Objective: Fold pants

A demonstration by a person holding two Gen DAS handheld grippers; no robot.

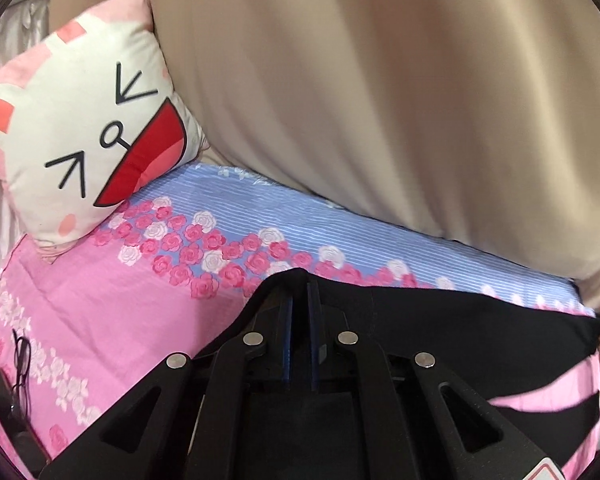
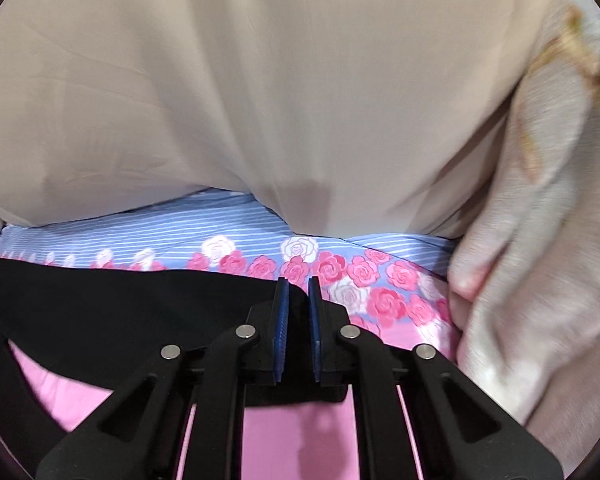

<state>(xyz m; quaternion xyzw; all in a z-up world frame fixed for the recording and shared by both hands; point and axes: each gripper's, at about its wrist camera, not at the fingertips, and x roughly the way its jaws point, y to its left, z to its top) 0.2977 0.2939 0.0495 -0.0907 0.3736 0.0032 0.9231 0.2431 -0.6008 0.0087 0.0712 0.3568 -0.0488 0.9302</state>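
While both wrist cameras look low across the bed with its pink, rose-printed and blue-striped sheet (image 1: pixel 240 216), the single pair of black fabric pants (image 1: pixel 440 312) lies on that sheet, held up at its far edge by the two grippers. In the left view the left gripper (image 1: pixel 299 284) has its blue-padded fingers drawn nearly together with black cloth bunched over the tips, so it is clamped on the pants; from there the dark fabric runs off to the right as a long band, its long axis lying sideways across the bed. In the right view the right gripper (image 2: pixel 299 280) pinches the other end of the same edge between its two blue pads, a narrow gap showing above the cloth, and the pants (image 2: pixel 120 300) stretch away to the left. Pink sheet shows through a curved opening beneath the lifted fabric (in both views). One large beige cloth (image 2: pixel 280 100) fills the background. One white cat-face cushion with a red mouth (image 1: pixel 88 148) sits at the left, one pair of dark-framed glasses (image 1: pixel 22 364) lies near the left edge, and one cream fleecy blanket (image 2: pixel 532 260) rises at the right.
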